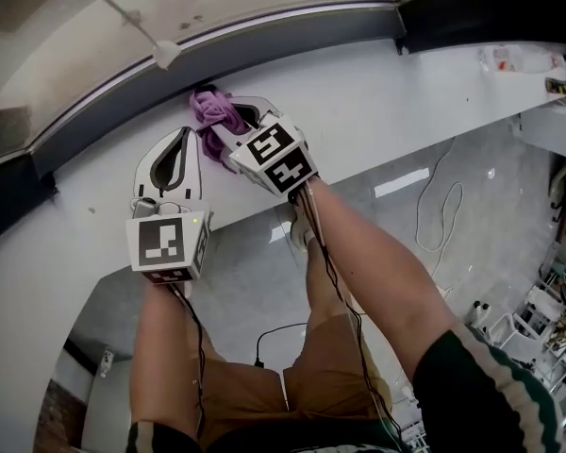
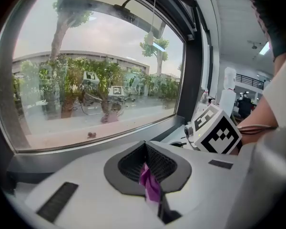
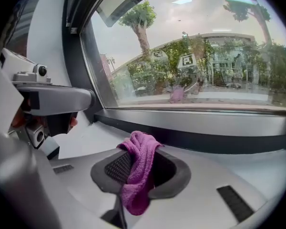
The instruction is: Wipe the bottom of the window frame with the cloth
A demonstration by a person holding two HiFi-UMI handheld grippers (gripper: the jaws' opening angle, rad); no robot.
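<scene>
Two claws meet at a white sill surface (image 1: 387,102) under a wide window. From the head view we see the right claw (image 1: 234,119) clenched on one purple cloth (image 1: 208,109). The cloth is bunched just beside the dark bottom of the window frame (image 1: 292,38), and we cannot tell whether it touches. The left claw (image 1: 181,140) lies just beside the right one, nearer us, jaws together.

From the left gripper view, we count one small purple scrap (image 2: 150,185) pinched between that claw's closed jaws. We cannot tell whether it belongs to the cloth. The frame runs across ahead, beneath the glass (image 2: 95,80).

From the right gripper view, the cloth drapes over the front of the jaws in a thick fold. Its tail hangs toward the camera, and the frame is close ahead.

Our read of the risks: gripped only by a bunch, the cloth could drag out of the jaws once rubbed along the frame. That would leave hard jaw tips to scrape the frame. The two claws, so close together, could also knock each other on a sideways stroke.

Tally: two claws, one cloth, one scrap, one window.
</scene>
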